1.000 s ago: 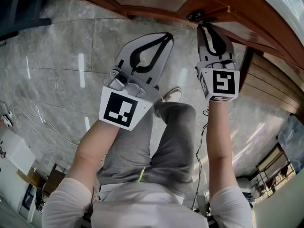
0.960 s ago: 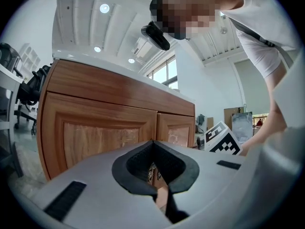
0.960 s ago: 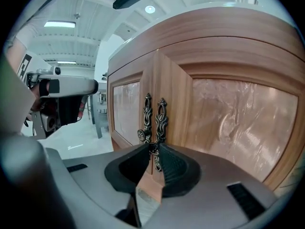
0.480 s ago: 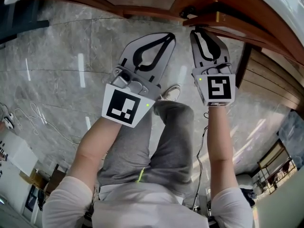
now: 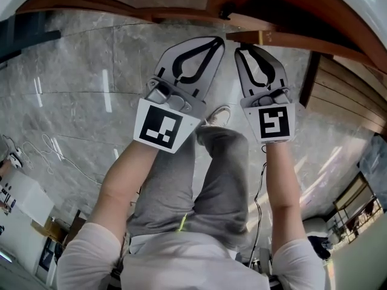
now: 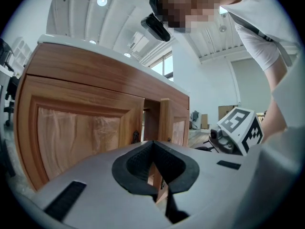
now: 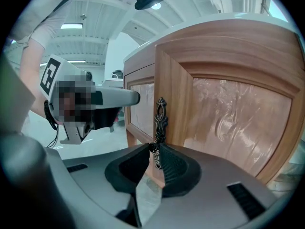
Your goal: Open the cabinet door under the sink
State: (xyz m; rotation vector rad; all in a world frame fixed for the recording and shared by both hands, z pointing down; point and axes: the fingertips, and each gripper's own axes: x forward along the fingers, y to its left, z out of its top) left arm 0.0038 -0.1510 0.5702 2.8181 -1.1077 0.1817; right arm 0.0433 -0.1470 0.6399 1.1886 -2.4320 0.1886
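The wooden cabinet has two doors under a white countertop (image 5: 364,6). Its left door (image 6: 81,128) is closed, and a small dark handle (image 6: 136,136) sits at its inner edge. The right door (image 7: 224,113) stands partly swung out, its top edge (image 5: 290,39) jutting toward me. My right gripper (image 7: 153,150) is shut on the lower end of that door's ornate dark handle (image 7: 160,120), and it shows again just under the door edge (image 5: 243,48). My left gripper (image 5: 215,41) hangs beside it, shut with nothing held, in front of the gap between the doors.
I stand on a grey marble floor (image 5: 78,83), with my legs and one shoe (image 5: 219,117) below the grippers. Cables (image 5: 48,147) lie on the floor at left. Wooden panelling (image 5: 344,104) runs along the right.
The right gripper has drawn back and leftward with the handle, and the right door has swung further out. The left gripper has shifted only slightly.
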